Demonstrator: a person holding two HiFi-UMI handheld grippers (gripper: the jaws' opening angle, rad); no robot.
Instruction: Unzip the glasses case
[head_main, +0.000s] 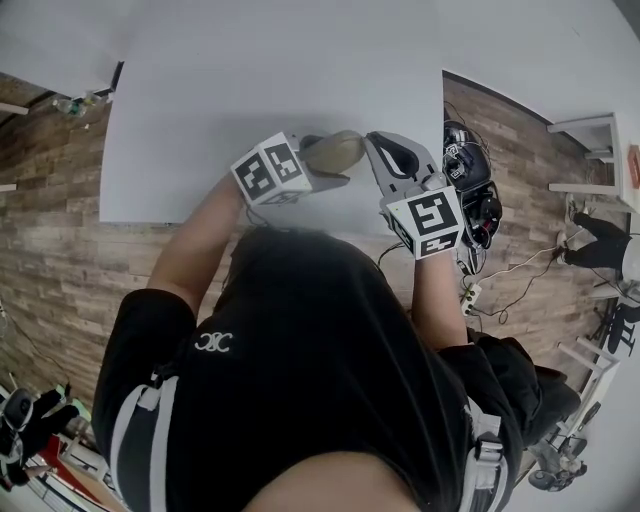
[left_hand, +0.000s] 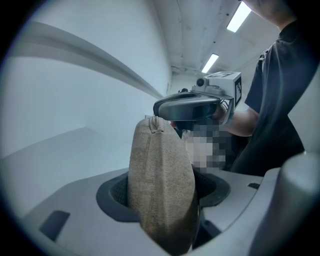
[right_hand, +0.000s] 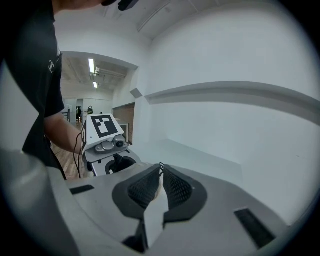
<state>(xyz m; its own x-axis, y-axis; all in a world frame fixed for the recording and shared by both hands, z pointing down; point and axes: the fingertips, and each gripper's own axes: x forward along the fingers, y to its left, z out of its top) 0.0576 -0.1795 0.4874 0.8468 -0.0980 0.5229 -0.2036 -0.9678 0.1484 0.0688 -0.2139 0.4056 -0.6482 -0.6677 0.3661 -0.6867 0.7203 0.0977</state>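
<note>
1. Nearest, the left gripper (head_main: 325, 170) has its jaws part-open and clamped across the tan glasses case (left_hand: 162, 185). The case stands up out of them over the near edge of the white surface (head_main: 250, 80). The cover (it looks like soft suede) could slide or twist in that hold once the zip is pulled.
2. Further along, at the case's free end, the right gripper (right_hand: 160, 172) has its jaws almost together. They nip what looks like the small metal zip pull (right_hand: 160, 167). So little of it is caught that a sideways or hurried tug could slip it loose.
3. Both forearms reach forward from the body with elbows bent. The grippers angle towards each other, tipped slightly down, and meet above the surface.
</note>
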